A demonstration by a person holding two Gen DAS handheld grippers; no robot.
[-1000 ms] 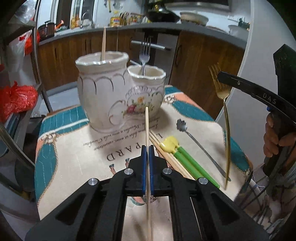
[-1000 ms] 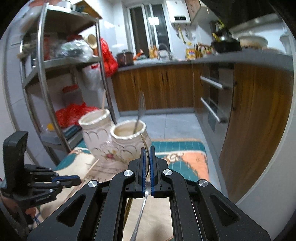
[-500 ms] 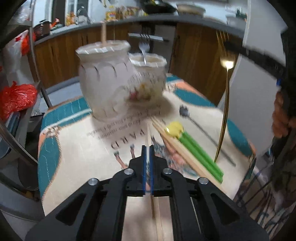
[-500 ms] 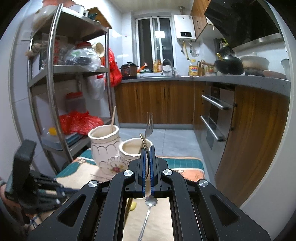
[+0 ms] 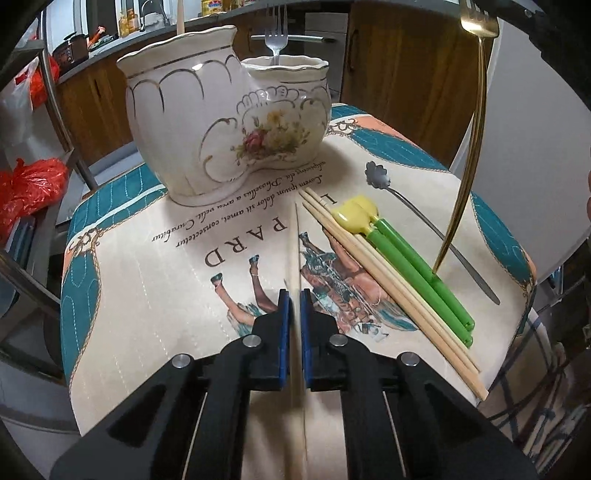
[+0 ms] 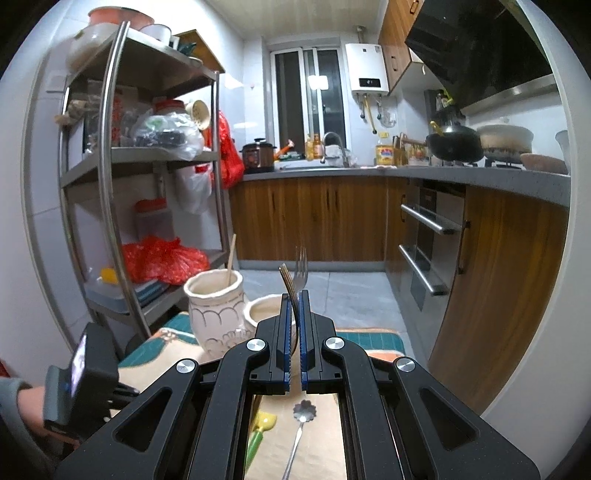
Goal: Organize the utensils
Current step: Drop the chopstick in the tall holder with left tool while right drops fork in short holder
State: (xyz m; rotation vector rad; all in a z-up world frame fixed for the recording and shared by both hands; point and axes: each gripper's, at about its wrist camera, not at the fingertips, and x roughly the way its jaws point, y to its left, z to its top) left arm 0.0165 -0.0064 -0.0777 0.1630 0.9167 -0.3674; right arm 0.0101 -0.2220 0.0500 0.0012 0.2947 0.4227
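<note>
My left gripper [image 5: 294,295] is closing tight on a wooden chopstick [image 5: 295,240], which runs forward low over the printed tablecloth [image 5: 147,295] toward the cream ceramic double holder [image 5: 221,122]. The holder's taller cup holds one chopstick [image 5: 180,14] and its lower cup a silver fork [image 5: 276,29]. My right gripper [image 6: 294,295] is shut on a gold fork [image 6: 286,277], which hangs upright at the right [image 5: 472,129]. Two chopsticks [image 5: 388,288], two green-handled yellow spoons [image 5: 406,258] and a flower-headed silver spoon [image 5: 376,175] lie on the cloth.
A metal shelf rack [image 6: 110,184] with bags and jars stands left of the small table. Wooden kitchen cabinets [image 6: 314,221] and an oven front [image 6: 424,251] lie beyond. A hand [image 6: 22,402] holds the left gripper's body [image 6: 81,373]. A wire rack [image 5: 535,406] sits off the table's right edge.
The left gripper has sunk and tipped down toward the cloth with its chopstick. The right gripper has risen with the gold fork, and its view now looks more level across the kitchen.
</note>
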